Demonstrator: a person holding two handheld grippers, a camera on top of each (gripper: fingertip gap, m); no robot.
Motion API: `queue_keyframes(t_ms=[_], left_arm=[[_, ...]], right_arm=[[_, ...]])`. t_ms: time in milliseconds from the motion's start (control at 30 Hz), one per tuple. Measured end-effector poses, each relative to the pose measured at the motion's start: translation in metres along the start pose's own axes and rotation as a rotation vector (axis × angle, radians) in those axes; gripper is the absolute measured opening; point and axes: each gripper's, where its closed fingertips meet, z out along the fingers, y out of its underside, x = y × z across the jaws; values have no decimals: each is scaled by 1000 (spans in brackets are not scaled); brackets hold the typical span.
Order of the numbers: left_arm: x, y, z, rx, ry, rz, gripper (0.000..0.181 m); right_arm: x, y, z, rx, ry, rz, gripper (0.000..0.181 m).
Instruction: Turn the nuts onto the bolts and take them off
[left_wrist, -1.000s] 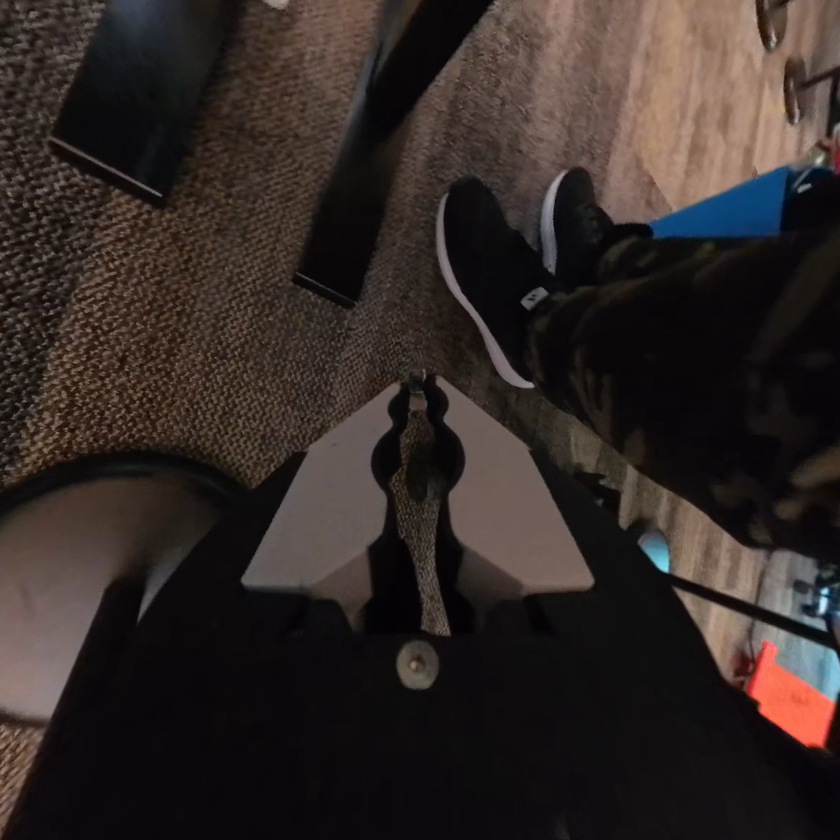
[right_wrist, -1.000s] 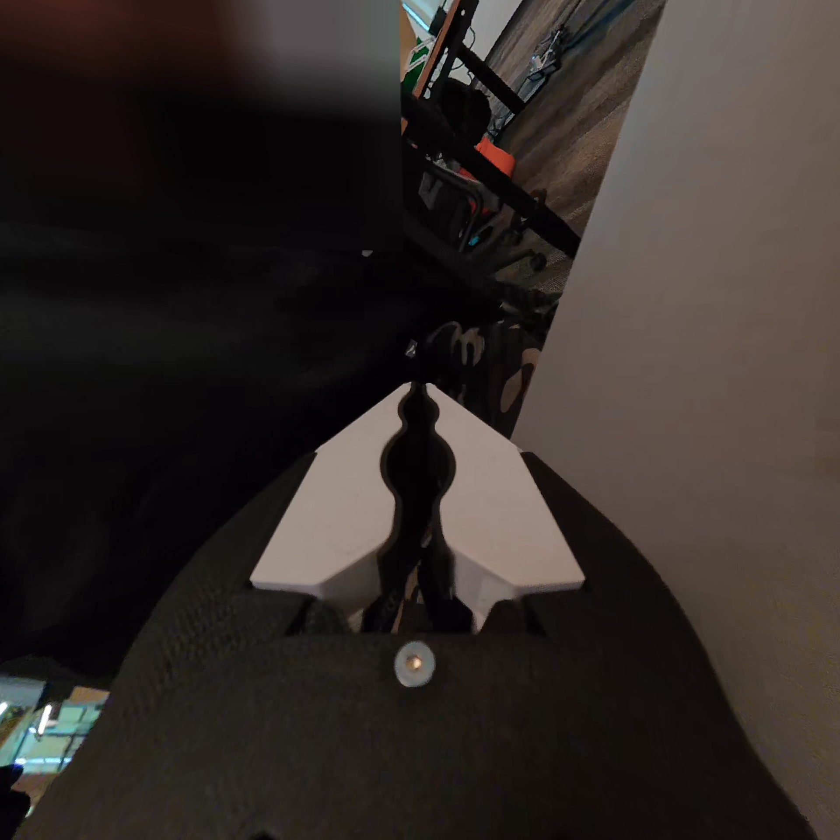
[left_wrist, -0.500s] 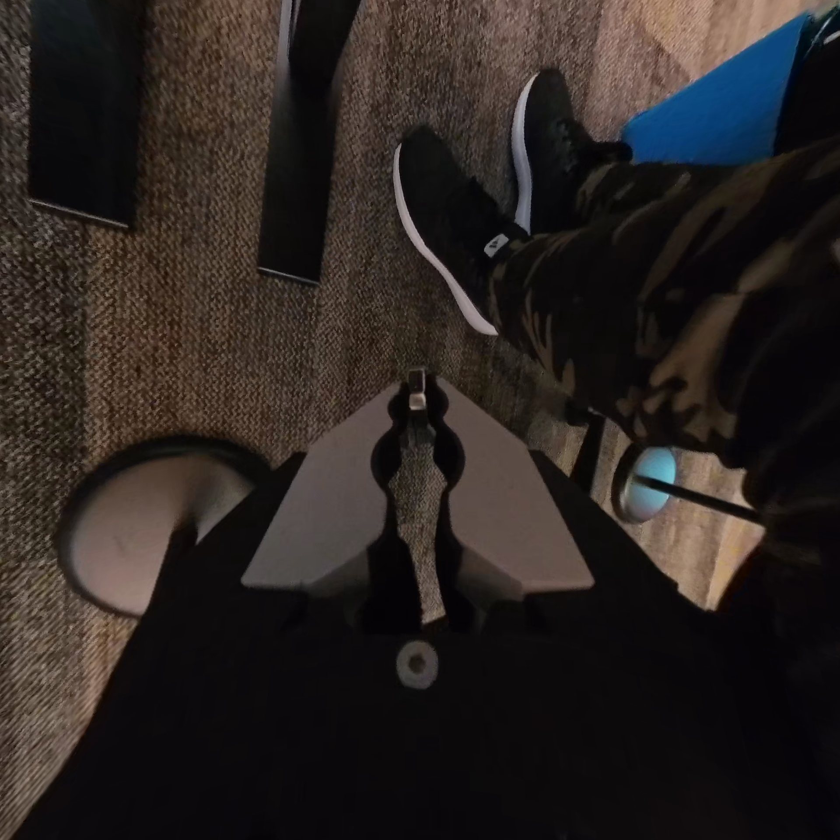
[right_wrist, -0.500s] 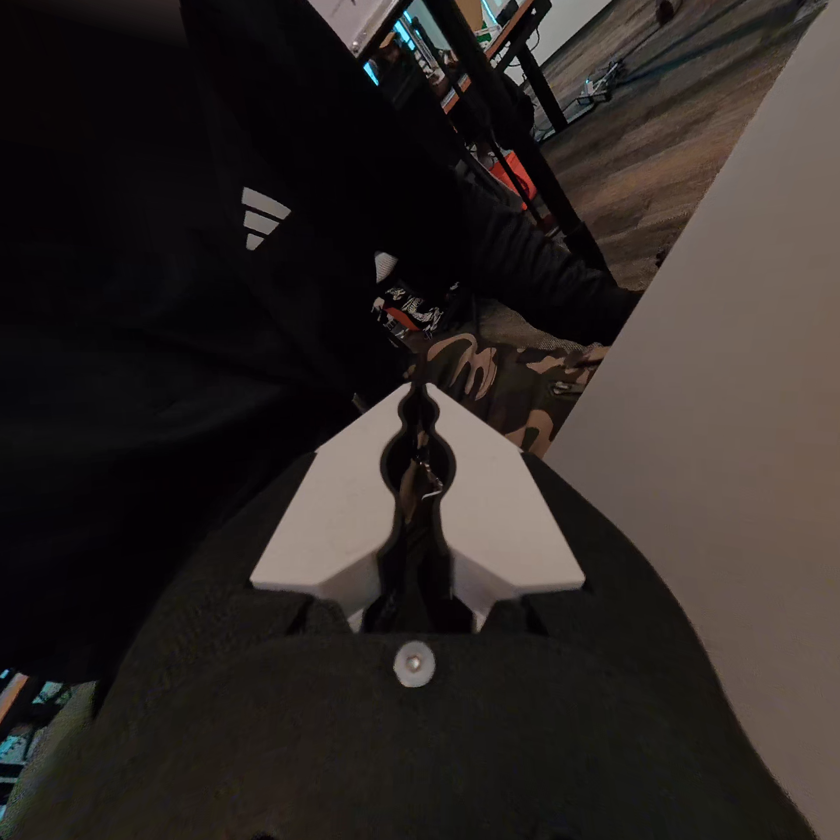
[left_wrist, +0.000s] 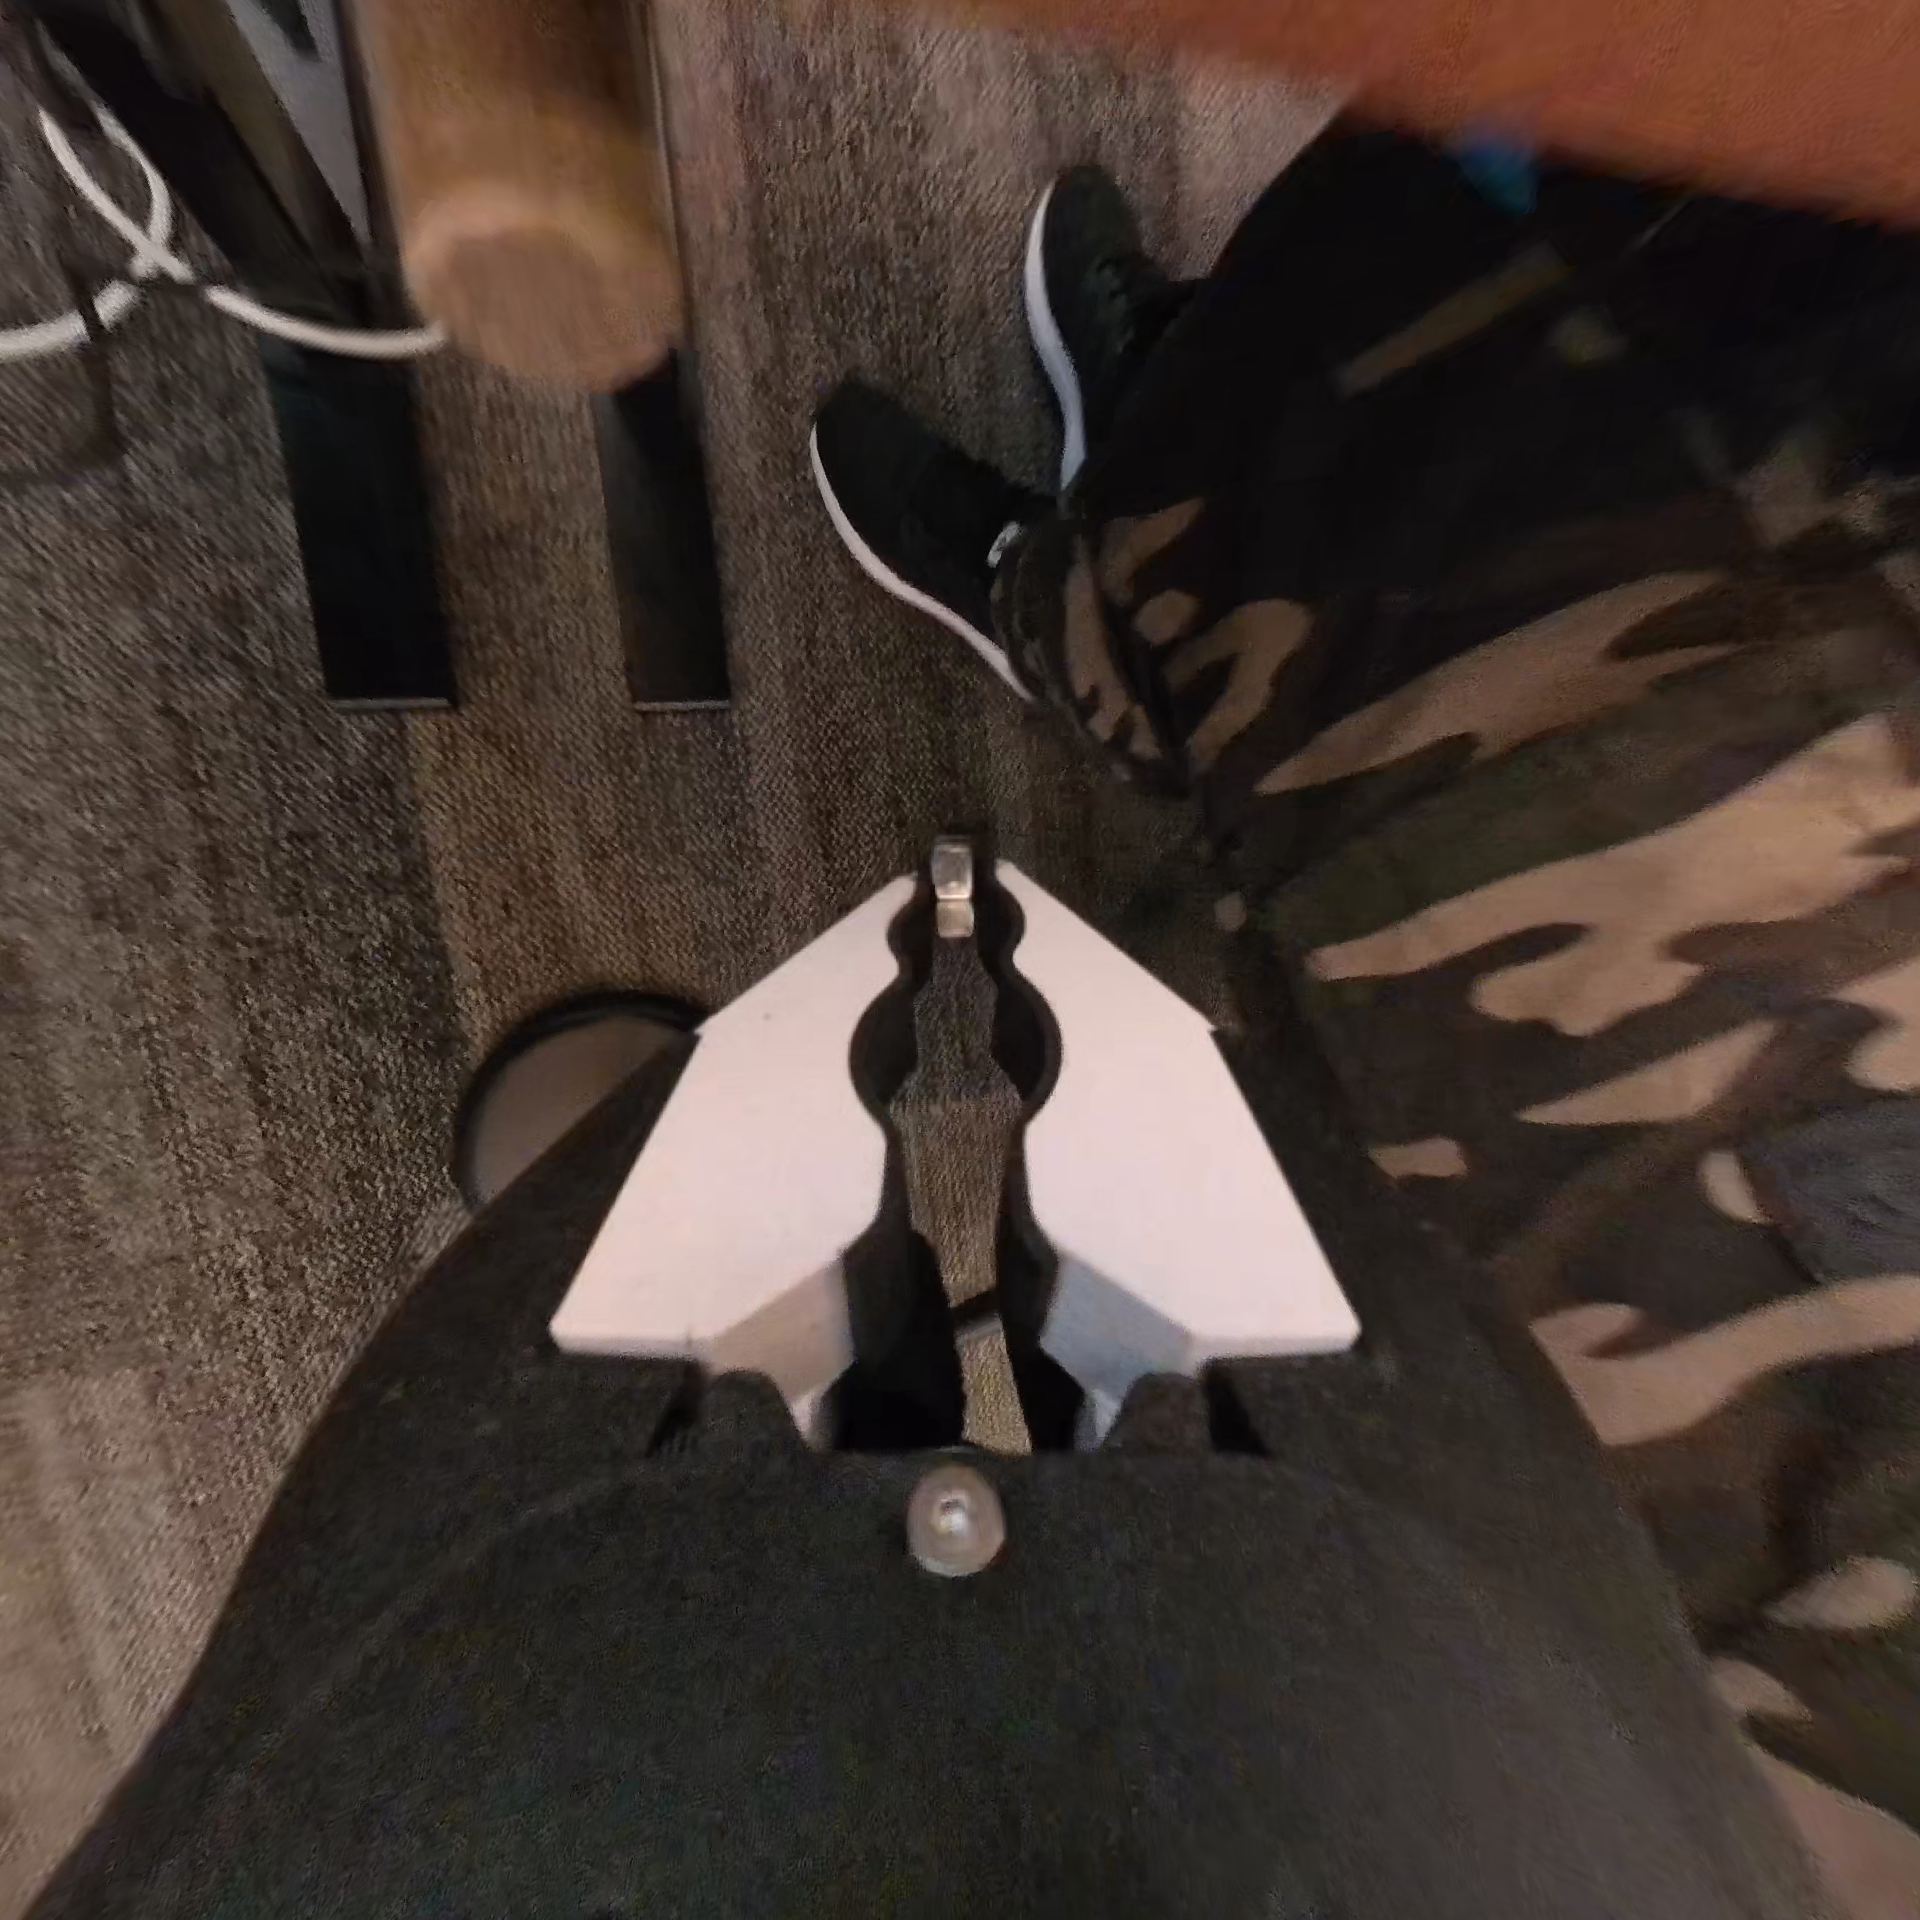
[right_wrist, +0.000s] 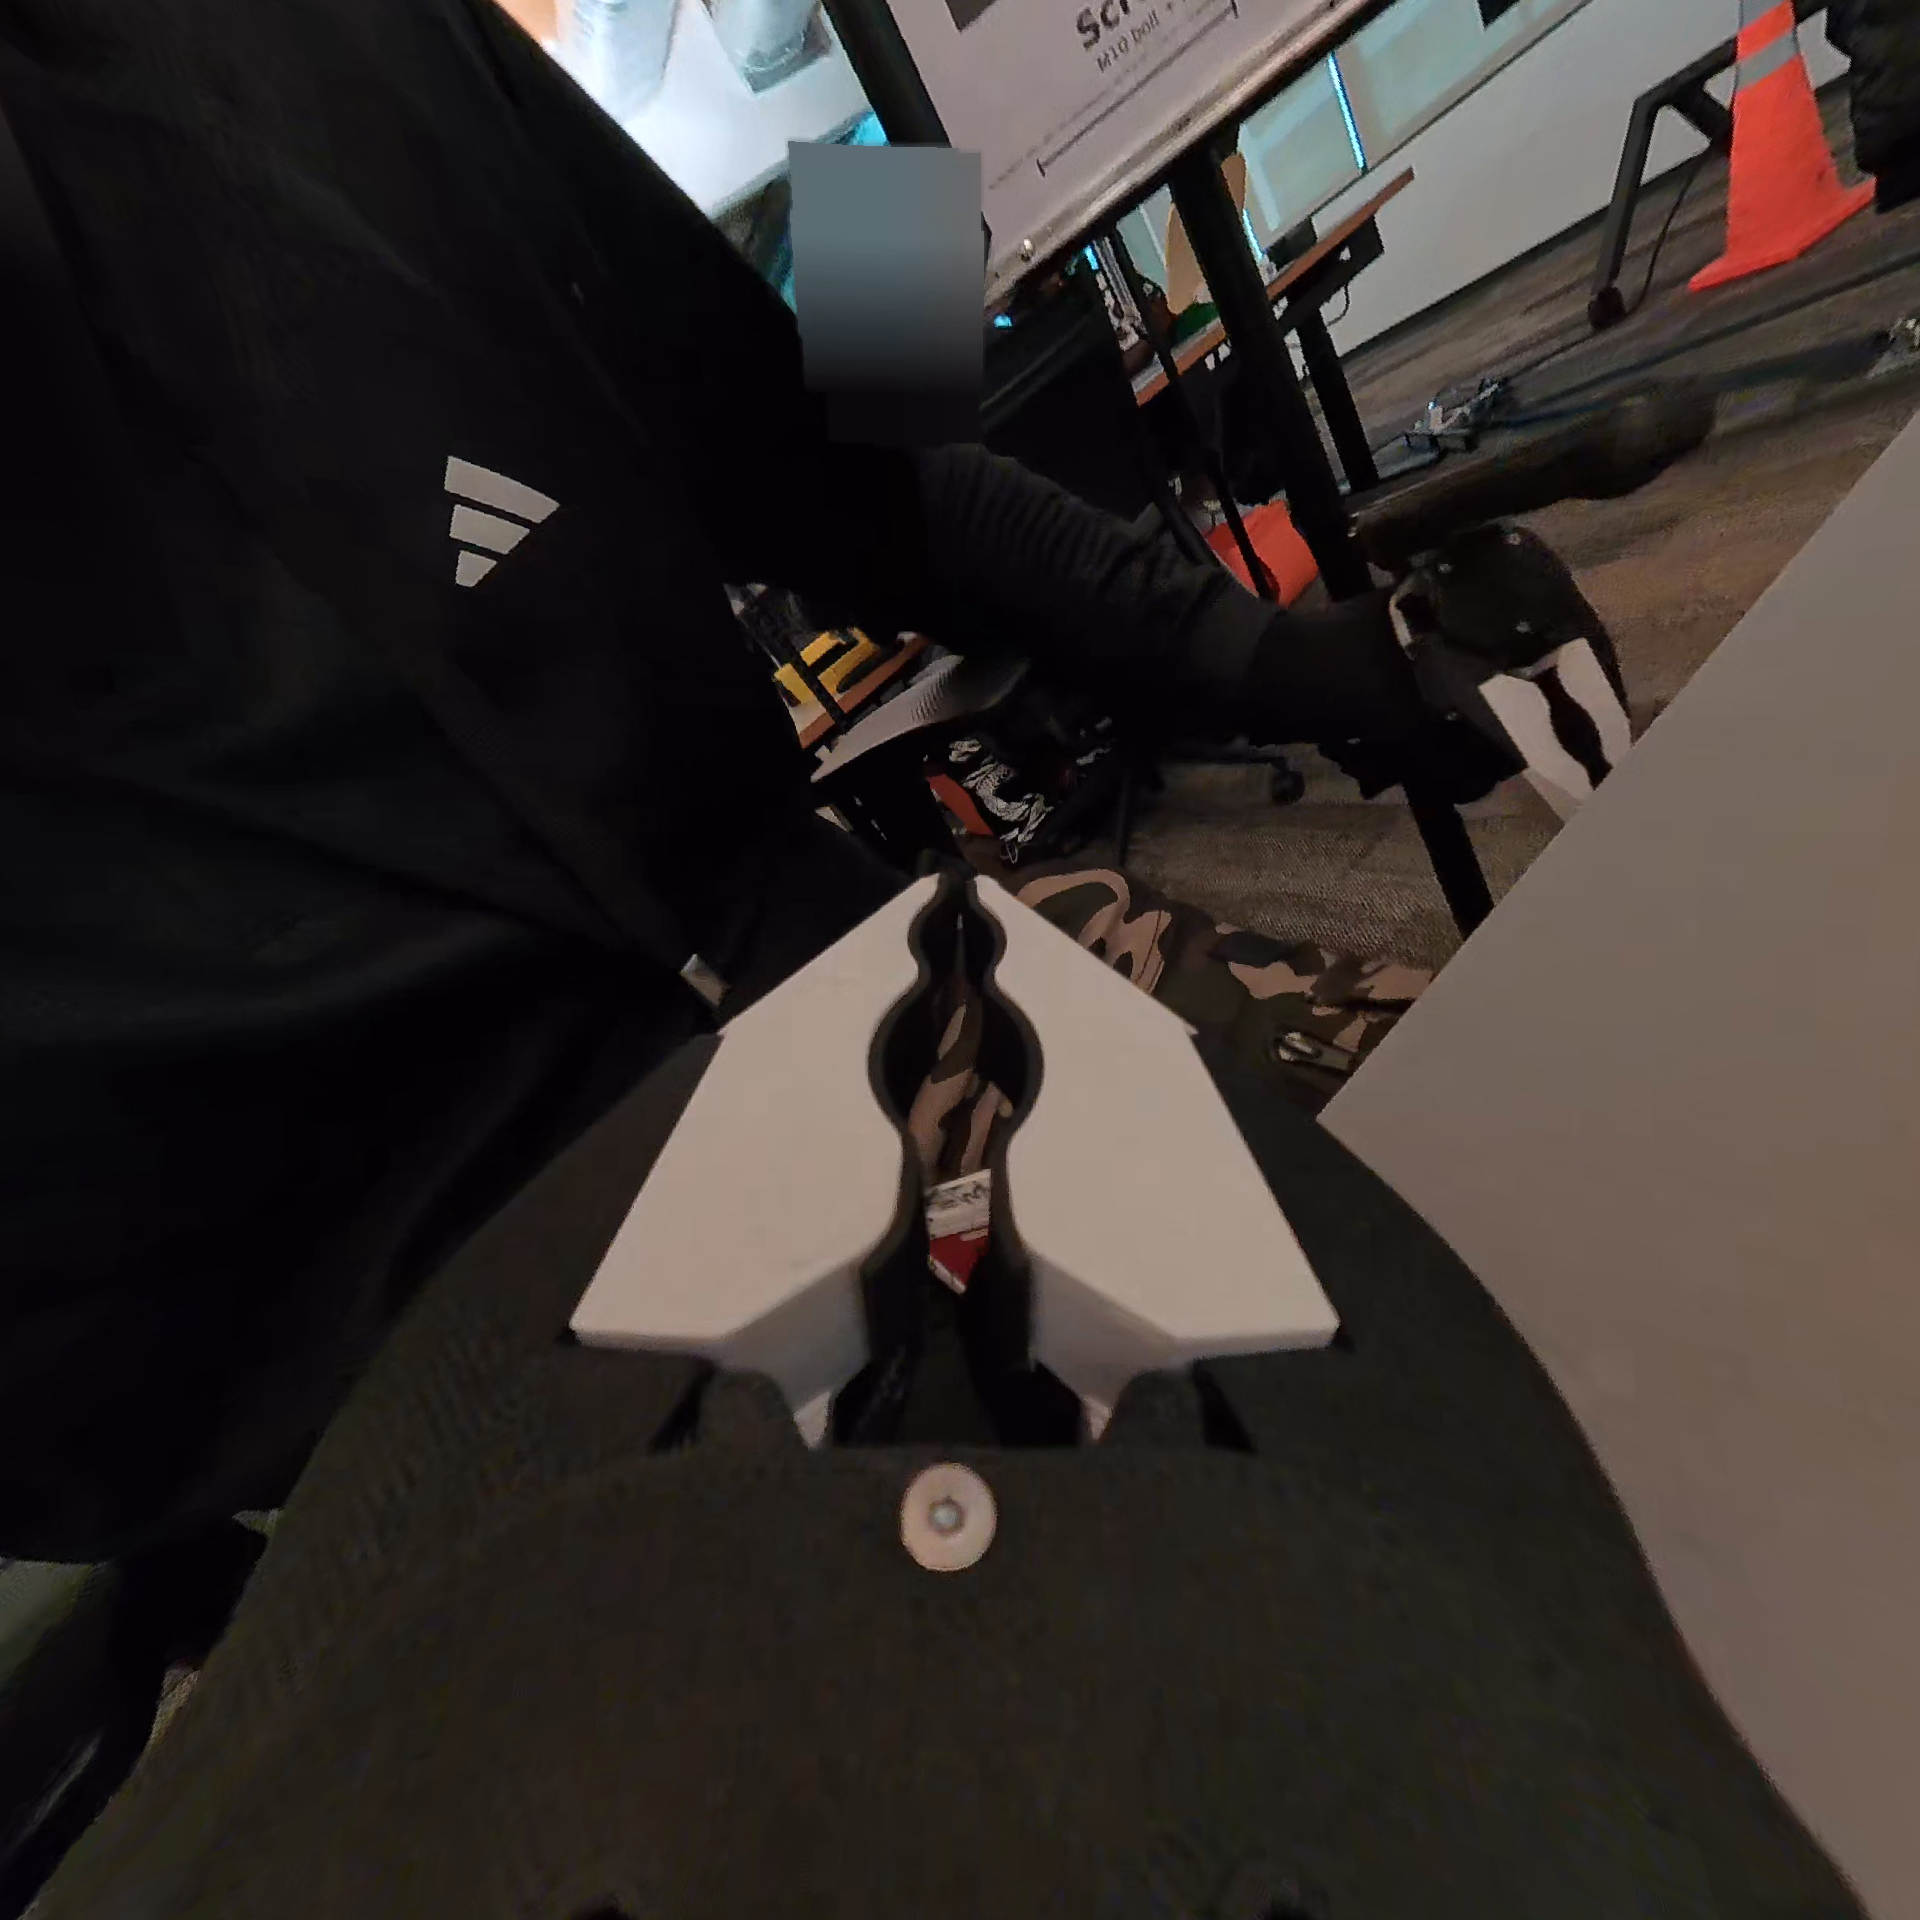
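Note:
My left gripper (left_wrist: 953, 883) points down at the carpet and is shut on a small silver nut (left_wrist: 953, 871), pinched at the very fingertips. No bolt shows in either view. My right gripper (right_wrist: 954, 894) is shut with nothing seen between its white fingers (right_wrist: 790, 1143); it points sideways at the person's black jacket (right_wrist: 364, 727), beside the grey table top (right_wrist: 1683, 1143). The left gripper also shows in the right wrist view (right_wrist: 1558, 717), held in a black-gloved hand near the table's edge.
Below the left gripper lie carpet, two black table feet (left_wrist: 665, 582), a round pale base (left_wrist: 540, 1091), a white cable (left_wrist: 156, 270), and the person's camouflage legs (left_wrist: 1558, 831) and black shoes (left_wrist: 914, 509). A blurred wooden cylinder (left_wrist: 530, 281) is close above. An orange cone (right_wrist: 1766, 156) stands far back. My right fingertips sit around 35 cm from my left ones.
The left gripper has shifted over the floor with the nut still in its tips; a wooden cylinder has come into view. The right gripper has swung, bringing the left gripper into its view.

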Motion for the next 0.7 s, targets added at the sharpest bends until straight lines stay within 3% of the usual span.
queue_keyframes(t_ms=[233,433,533,700], left_arm=[[69,-53,-57,116,-18,184,6],[162,-123,-96,289,90,365,6],[213,-149,-82,311,189,449,6],[293,-176,-31,299,399,543,6]], right_arm=[[-11,-14,-18,118,-23,-23,0],[-34,-15,-52,229,3,-49,0],[-49,-8,-73,277,62,-71,0],[-63,4,-107,342,215,-92,0]])
